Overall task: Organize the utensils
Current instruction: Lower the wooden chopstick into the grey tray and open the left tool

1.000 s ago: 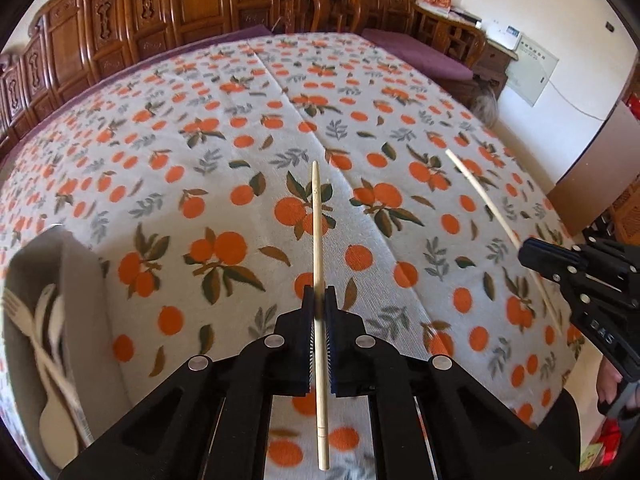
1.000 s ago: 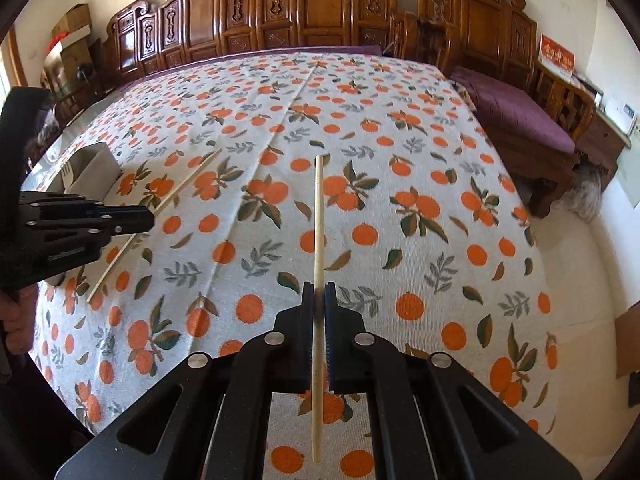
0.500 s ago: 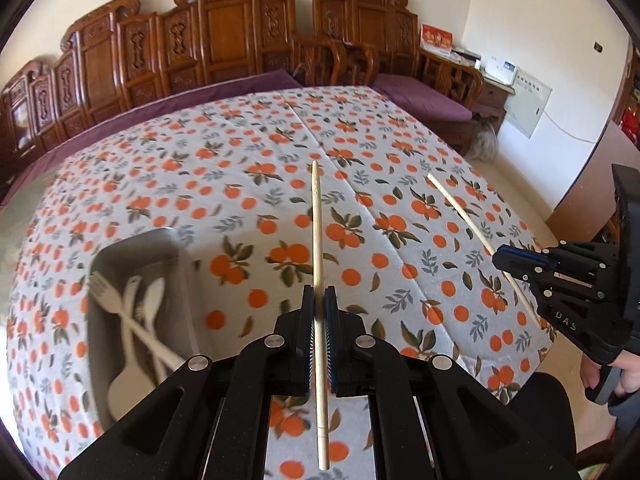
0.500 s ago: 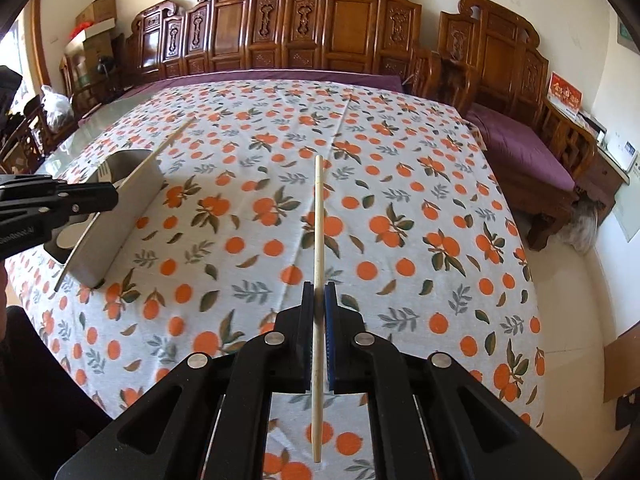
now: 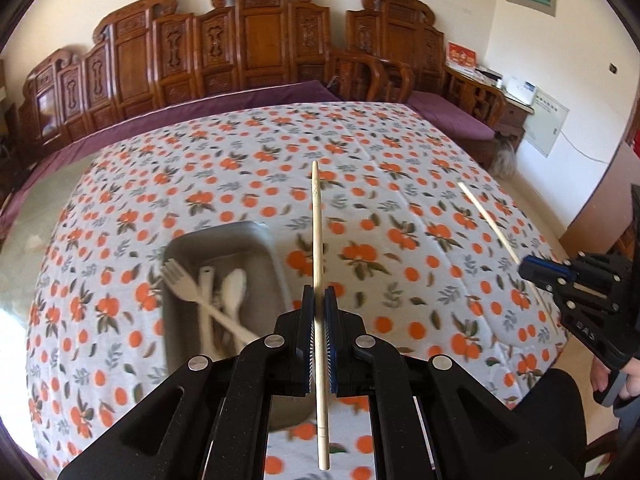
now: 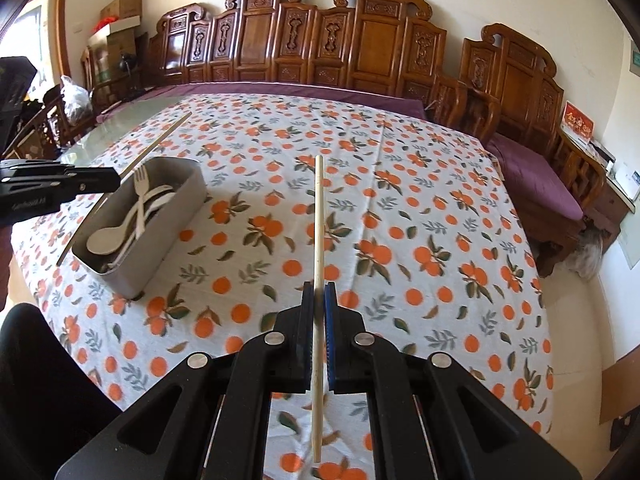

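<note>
My left gripper [image 5: 319,294] is shut on a pale wooden chopstick [image 5: 318,232] that points forward above the table. Just left of and below it lies a grey rectangular utensil tray [image 5: 262,236] with a white fork [image 5: 180,280] and white spoons [image 5: 234,286] inside. My right gripper [image 6: 319,290] is shut on a second chopstick [image 6: 318,216], raised over the orange-print tablecloth [image 6: 400,240]. From the right wrist view the tray [image 6: 176,216] sits at the left, with the left gripper [image 6: 108,180] and its chopstick [image 6: 160,142] over its far side. The right gripper [image 5: 528,270] appears at the right edge in the left wrist view.
Carved wooden benches [image 6: 320,48] with purple cushions [image 6: 532,176] line the far and right sides of the table. A person's hand [image 5: 608,376] holds the right gripper's handle. Cardboard boxes [image 6: 120,16] are stacked in the back left corner.
Both grippers have risen and pulled back with their chopsticks. The tray has come from the left edge toward the middle of the left wrist view, and more of the room shows.
</note>
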`<state>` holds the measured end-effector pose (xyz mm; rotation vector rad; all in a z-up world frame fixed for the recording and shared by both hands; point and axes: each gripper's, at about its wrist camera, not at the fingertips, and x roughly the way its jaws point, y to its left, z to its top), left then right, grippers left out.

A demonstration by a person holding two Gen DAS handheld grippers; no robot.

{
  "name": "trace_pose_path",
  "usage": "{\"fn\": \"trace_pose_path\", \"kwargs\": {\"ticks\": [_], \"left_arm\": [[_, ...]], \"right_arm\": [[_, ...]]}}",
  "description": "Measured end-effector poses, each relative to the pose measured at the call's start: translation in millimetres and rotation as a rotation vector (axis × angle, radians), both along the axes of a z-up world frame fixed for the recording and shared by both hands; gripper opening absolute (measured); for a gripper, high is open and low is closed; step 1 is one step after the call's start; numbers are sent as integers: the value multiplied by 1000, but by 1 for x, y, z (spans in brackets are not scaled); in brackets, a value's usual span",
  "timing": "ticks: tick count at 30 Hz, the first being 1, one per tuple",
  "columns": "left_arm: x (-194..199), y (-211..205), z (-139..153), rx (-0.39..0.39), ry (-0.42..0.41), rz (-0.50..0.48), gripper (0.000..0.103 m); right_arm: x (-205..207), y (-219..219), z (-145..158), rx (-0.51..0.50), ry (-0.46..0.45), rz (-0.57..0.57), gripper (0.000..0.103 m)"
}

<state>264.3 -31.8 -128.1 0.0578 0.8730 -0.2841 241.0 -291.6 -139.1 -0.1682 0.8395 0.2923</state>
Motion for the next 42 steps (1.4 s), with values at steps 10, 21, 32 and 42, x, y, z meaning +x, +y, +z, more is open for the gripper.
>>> {"fn": "trace_pose_path", "kwargs": {"ticks": [10,21,32,42], "left_arm": [[26,40,-23,18,36,64,4],[41,52,-69,47,122,94,4],[23,70,-59,42,98,113,9],[-7,96,-38,24,52,151,12]], "right_arm": [[0,29,-4,16,4,44,6],[5,48,-7,18,14,72,6],[10,81,-3,37,16,111,6],[23,135,1,90,35,165,6]]}}
